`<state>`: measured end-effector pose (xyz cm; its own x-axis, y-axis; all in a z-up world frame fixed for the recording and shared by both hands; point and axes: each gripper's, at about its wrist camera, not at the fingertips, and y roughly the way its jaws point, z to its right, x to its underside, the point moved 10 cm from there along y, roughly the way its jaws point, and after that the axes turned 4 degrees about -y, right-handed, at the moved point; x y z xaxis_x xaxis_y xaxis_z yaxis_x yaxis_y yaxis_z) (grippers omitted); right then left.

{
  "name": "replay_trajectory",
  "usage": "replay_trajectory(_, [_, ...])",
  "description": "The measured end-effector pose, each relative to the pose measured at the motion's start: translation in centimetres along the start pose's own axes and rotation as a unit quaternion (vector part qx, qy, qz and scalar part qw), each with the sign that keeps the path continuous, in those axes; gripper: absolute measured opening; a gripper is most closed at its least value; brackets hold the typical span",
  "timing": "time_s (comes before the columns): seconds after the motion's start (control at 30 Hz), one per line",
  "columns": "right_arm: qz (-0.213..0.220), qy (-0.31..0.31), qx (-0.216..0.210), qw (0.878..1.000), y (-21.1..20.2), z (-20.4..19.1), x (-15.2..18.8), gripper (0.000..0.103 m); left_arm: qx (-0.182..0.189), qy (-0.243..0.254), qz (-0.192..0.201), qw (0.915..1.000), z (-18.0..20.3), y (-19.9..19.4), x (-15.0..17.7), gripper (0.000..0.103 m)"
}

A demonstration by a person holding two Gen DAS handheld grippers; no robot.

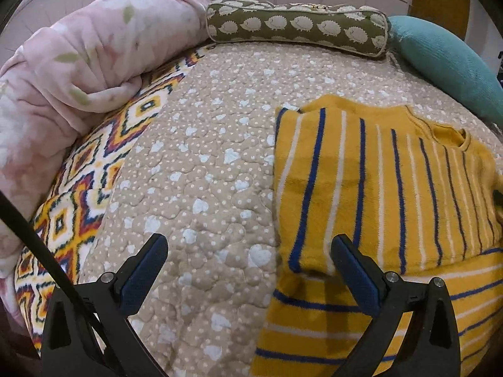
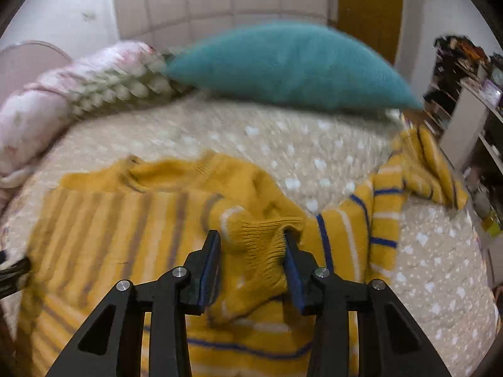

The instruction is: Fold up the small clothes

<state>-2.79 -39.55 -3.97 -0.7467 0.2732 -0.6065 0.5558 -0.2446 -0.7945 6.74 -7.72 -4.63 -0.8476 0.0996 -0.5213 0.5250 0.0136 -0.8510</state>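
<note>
Mid-fold, the right gripper (image 2: 253, 238) grasps the sweater (image 2: 125, 216) cuff (image 2: 257, 245) in its jaws, the left gripper (image 1: 248, 248) gapes empty; next, lay that sleeve across the body.

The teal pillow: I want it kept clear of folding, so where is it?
The teal pillow lies at the bed's far edge in the right wrist view, behind the yellow striped sweater, beside the hedgehog-print bolster.

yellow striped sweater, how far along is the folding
Done: one side of the fuzzy yellow sweater with blue and white stripes is already folded over the body, lying flat on the beige quilted bedspread. In hand: the right gripper has the ribbed cuff between its fingers. Left: laying that sleeve across and folding the body up. The left gripper is open, empty.
</note>
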Motion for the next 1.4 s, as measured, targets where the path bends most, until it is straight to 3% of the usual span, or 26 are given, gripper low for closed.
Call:
replay_trajectory(0.07, [-0.016, 0.006, -0.001, 1.000, 1.3, 0.6, 0.5, 0.045, 0.004, 0.000, 0.007, 1.0000, 0.1, -0.7, 0.0, 0.103])
replay_trajectory(0.3, [0.003, 0.005, -0.024, 1.000, -2.7, 1.1, 1.6, 0.051, 0.020, 0.003, 0.025, 0.9995, 1.6, -2.8, -0.3, 0.103])
replay_trajectory(0.63, [-0.026, 0.019, -0.047, 0.998, -2.7, 1.8, 4.9, 0.052, 0.032, 0.021, 0.021, 0.9991, 4.3, -3.0, 0.3, 0.103])
replay_trajectory(0.73, [-0.011, 0.024, -0.054, 0.998, -4.2, 2.3, 5.0, 0.053, 0.031, 0.022, 0.017, 0.9991, 4.3, -2.8, 0.5, 0.103])
replay_trajectory(0.83, [0.002, 0.027, -0.054, 0.998, -5.6, 3.0, 5.2, 0.067, 0.031, 0.017, 0.016, 0.9992, 3.9, -2.4, 0.7, 0.103])
replay_trajectory(1.0, [0.018, 0.042, -0.037, 0.998, -7.4, 5.9, 5.4, 0.069, 0.008, 0.010, -0.011, 0.9999, 2.6, 0.3, 1.4, 0.103])
replay_trajectory(1.07, [0.020, 0.057, -0.031, 0.998, -7.5, 7.3, 5.3, 0.069, 0.017, 0.005, -0.025, 0.9995, 2.4, 1.3, 2.0, 0.103])
replay_trajectory(1.2, [0.017, 0.107, -0.030, 0.994, -6.9, 10.2, 5.2, 0.069, 0.035, -0.009, -0.028, 0.9990, 2.2, 1.4, 2.2, 0.103])
replay_trajectory(1.4, [0.029, 0.173, -0.013, 0.984, -6.7, 15.4, 4.7, 0.069, 0.033, -0.007, -0.018, 0.9993, 2.0, 0.6, 2.4, 0.103])
